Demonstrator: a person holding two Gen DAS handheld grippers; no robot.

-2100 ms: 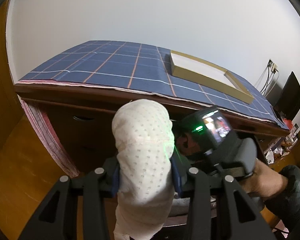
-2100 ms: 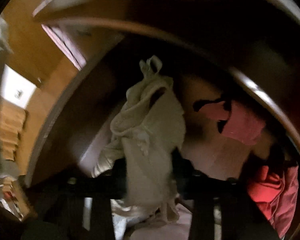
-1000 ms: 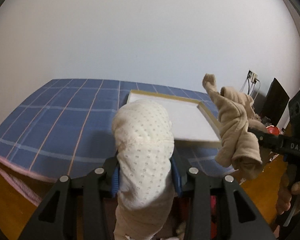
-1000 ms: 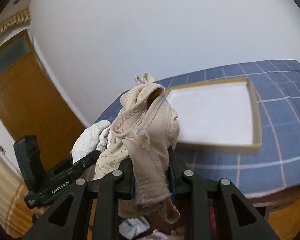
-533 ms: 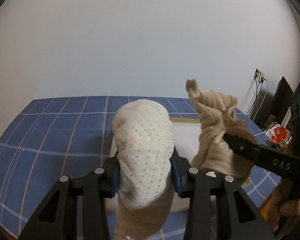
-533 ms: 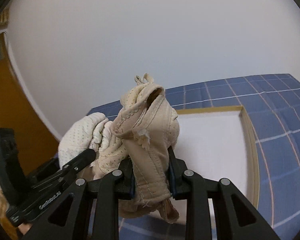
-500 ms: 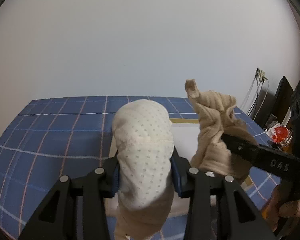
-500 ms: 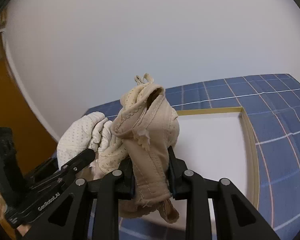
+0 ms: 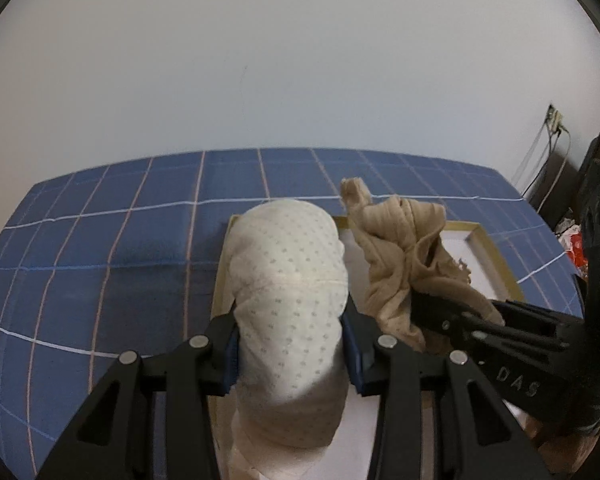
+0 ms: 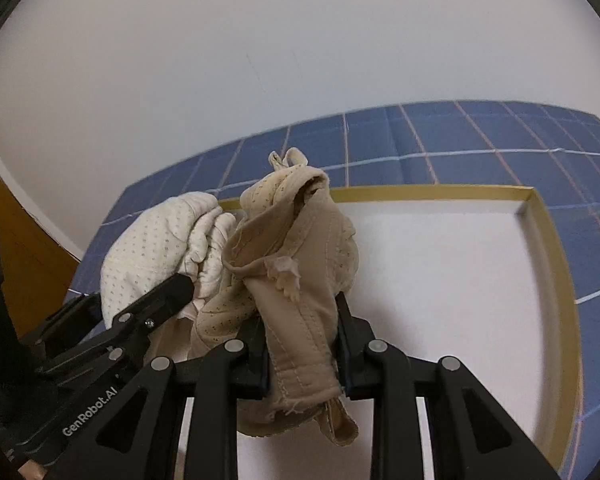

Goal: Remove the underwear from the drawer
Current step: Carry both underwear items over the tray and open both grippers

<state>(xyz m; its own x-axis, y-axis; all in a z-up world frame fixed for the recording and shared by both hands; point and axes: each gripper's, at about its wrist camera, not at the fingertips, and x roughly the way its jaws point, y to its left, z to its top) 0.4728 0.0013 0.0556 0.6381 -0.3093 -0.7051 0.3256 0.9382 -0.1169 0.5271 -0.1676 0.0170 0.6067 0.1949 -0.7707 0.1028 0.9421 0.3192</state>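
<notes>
Two grippers each held one piece of underwear, two pieces in all. The left gripper (image 9: pixel 292 354) had its fingers clamped narrow on a white dotted piece (image 9: pixel 290 280), which bulged up between the blue pads. The right gripper (image 10: pixel 302 354) was closed likewise on a beige piece (image 10: pixel 296 264), bunched and hanging below the fingers. Both pieces hung side by side, touching, above one shallow tray (image 10: pixel 548 248) with a gold rim and white floor. The tray lay on one blue checked cloth (image 9: pixel 100 240) against a plain white wall (image 9: pixel 300 60).
</notes>
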